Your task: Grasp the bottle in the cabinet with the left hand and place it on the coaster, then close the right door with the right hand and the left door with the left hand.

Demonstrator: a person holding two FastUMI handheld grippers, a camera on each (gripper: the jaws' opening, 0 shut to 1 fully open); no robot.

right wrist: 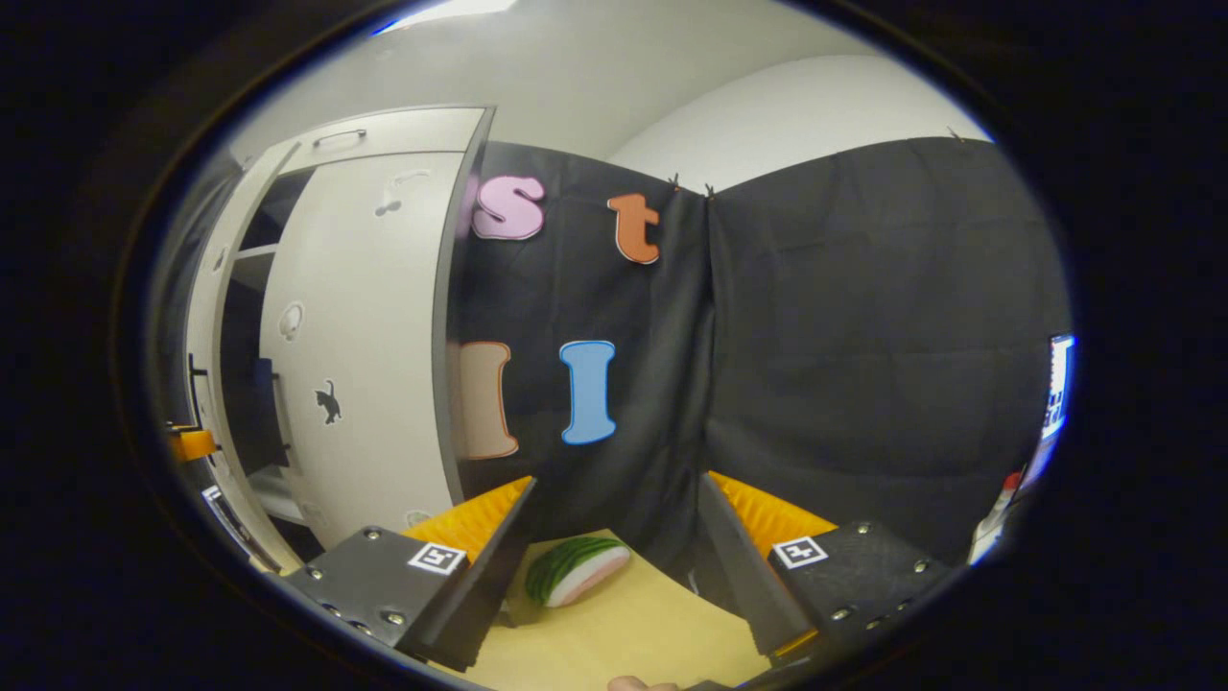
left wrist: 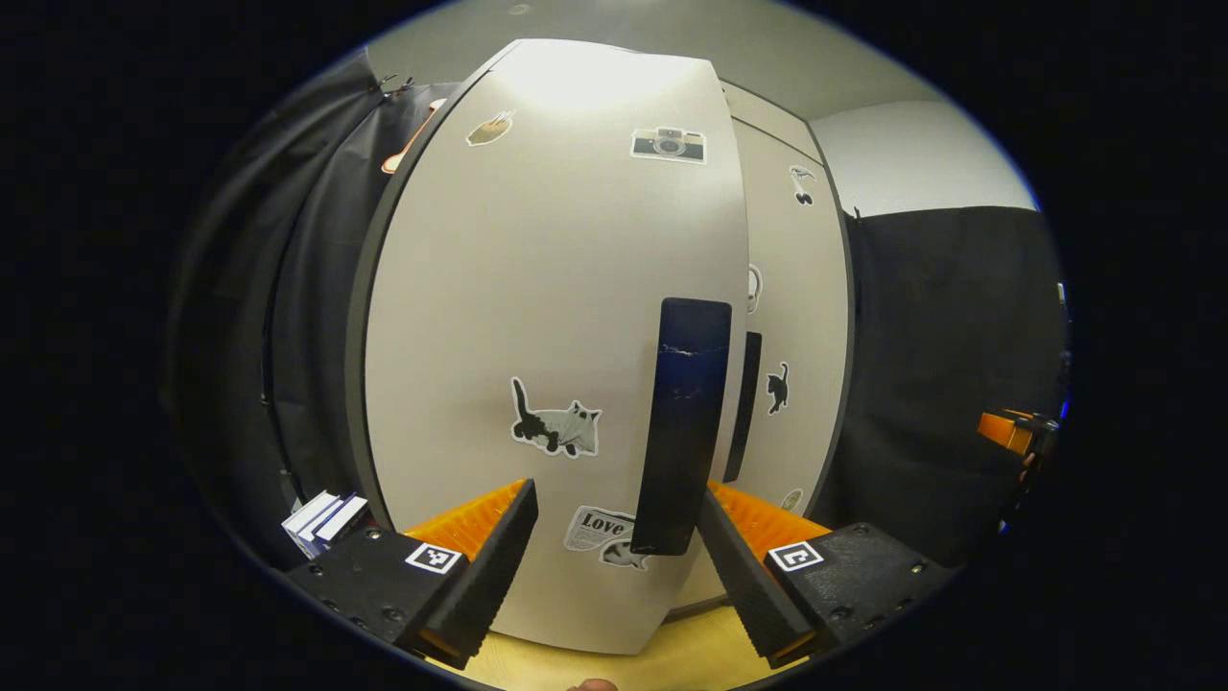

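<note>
So the left gripper (left wrist: pixel 619 537) is right up against the tall pale grey cabinet's left door (left wrist: pixel 537 317), jaws spread wide with nothing between them. They sit either side of the bottom end of that door's long dark vertical handle (left wrist: pixel 683 422), but I can't tell if a finger actually touches it. The door is covered in stickers: a cat one (left wrist: pixel 554 422), a camera one (left wrist: pixel 668 144) and a "Love" one low down. It's nearly shut, with just a thin gap to the right door (left wrist: pixel 796 326), which has its own small black cat sticker (left wrist: pixel 778 387). A small stack of white and blue boxes (left wrist: pixel 324 520) sits left of the cabinet on the light wood bench (left wrist: pixel 672 662).

The right gripper (right wrist: pixel 614 547) hangs over the same bench, jaws open and empty too, facing the black cloth wall. A green and pink striped watermelon-slice coaster (right wrist: pixel 576 570) lies on the bench just ahead of its fingers. I can't spot the bottle anywhere, so no idea where it sits.
</note>
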